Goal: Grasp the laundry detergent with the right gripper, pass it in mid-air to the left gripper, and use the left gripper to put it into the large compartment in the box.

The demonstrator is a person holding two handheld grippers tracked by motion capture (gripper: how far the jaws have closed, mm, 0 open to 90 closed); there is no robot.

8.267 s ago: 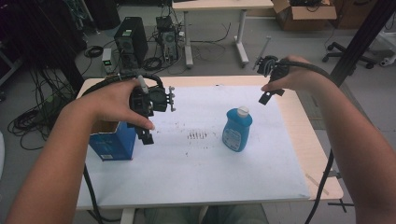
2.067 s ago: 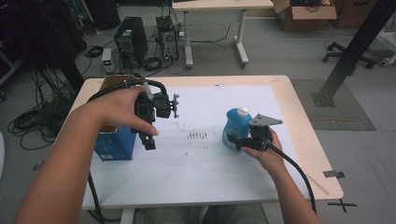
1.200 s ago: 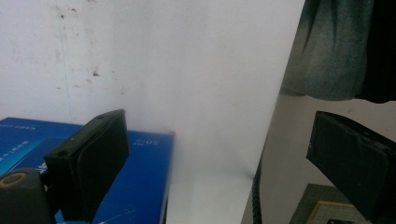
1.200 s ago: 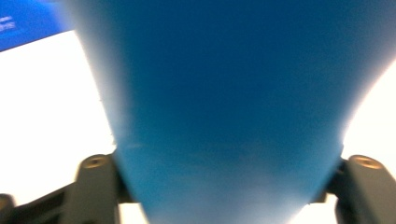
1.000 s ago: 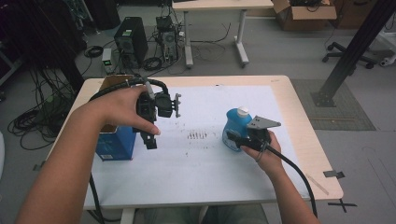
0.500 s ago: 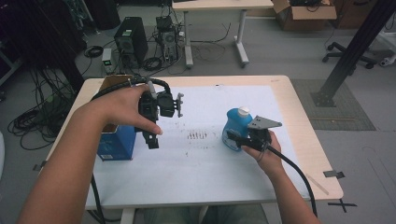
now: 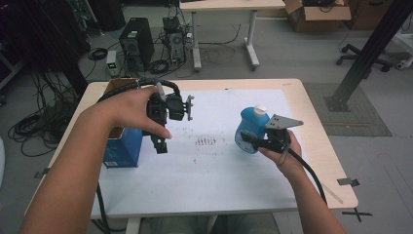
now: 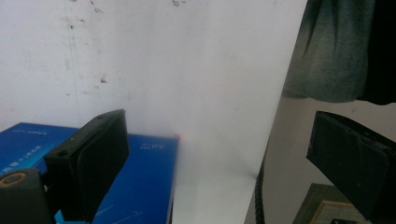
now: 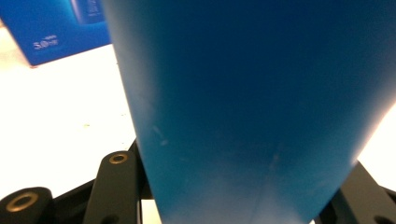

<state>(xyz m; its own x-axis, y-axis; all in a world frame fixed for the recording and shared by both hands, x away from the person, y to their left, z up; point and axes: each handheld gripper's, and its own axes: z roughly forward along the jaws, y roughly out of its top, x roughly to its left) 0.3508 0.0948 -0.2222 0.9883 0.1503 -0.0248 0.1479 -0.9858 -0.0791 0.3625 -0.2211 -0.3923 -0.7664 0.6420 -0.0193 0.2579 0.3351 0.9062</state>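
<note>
- The blue bottle (image 7: 252, 130) with a white cap stands on the right half of the table (image 7: 311, 126), on the white sheet (image 7: 214, 180) that covers most of the top.
- The right gripper (image 7: 254, 142) holds this bottle from its right side; its fingers are closed on the lower body of the bottle, and in the right gripper view the blue wall of the bottle (image 9: 252, 107) sits between them.
- The grey three-cornered plate (image 7: 282, 122) on top of this gripper is just beside the bottle's shoulder.
- The left gripper (image 7: 159, 145) hangs over the left half of the table and points down; its fingers (image 8: 93, 163) are wide apart with nothing between them.
- A blue box (image 7: 122, 148) stands just to the left of the left gripper, near the left edge of the sheet.
- The box and the bottle are well apart, with some small dark marks (image 7: 205, 142) on the sheet between them.
</note>
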